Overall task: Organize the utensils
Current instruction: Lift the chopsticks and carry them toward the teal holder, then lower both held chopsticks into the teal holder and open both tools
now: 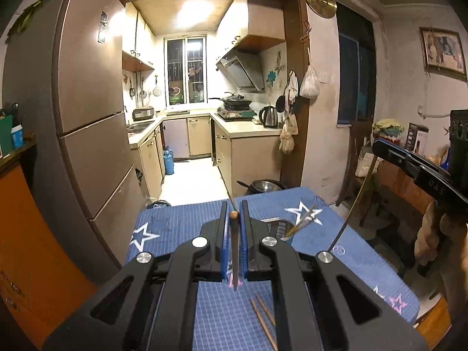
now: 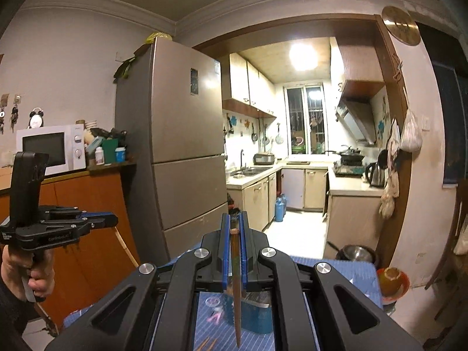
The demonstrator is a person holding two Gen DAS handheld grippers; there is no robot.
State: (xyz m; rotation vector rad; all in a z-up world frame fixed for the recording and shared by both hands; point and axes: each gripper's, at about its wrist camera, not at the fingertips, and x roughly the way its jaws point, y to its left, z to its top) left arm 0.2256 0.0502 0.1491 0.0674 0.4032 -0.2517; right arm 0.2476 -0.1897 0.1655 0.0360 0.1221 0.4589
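Where the two wrist views overlap, we log the scene from the fingers outward.

Left gripper [image 1: 234,204]: we see its jaws pressed onto a single dark chopstick [image 1: 235,251] that runs lengthwise between the blue pads, its butt end showing near the tips and its point hanging down toward the camera.

Right gripper [image 2: 234,216]: we find it clamped the same way on a brown chopstick [image 2: 235,292], the thin end drooping down over the table.

Loose chopsticks [image 1: 263,318]: we note a pair lying on the blue tablecloth [image 1: 175,228] just under the left gripper, side by side and slanted.

Utensil holder [image 1: 280,228]: we see a dark cup standing on the cloth just right of the left gripper's fingers, with several chopsticks already leaning out of it; in the right wrist view a blue container [image 2: 257,316] sits directly below the held stick, though we cannot tell if it is the same one.

Tablecloth: checked blue with white and pink stars.

Person's hand [image 2: 32,272]: we see it wrapped round the handle of the left gripper, held up at the left of the right wrist view.

Beyond the table: a metal pot [image 1: 264,185] on the floor, a tall fridge [image 1: 87,117], then the lit kitchen with a kettle [image 1: 269,117] on the counter.
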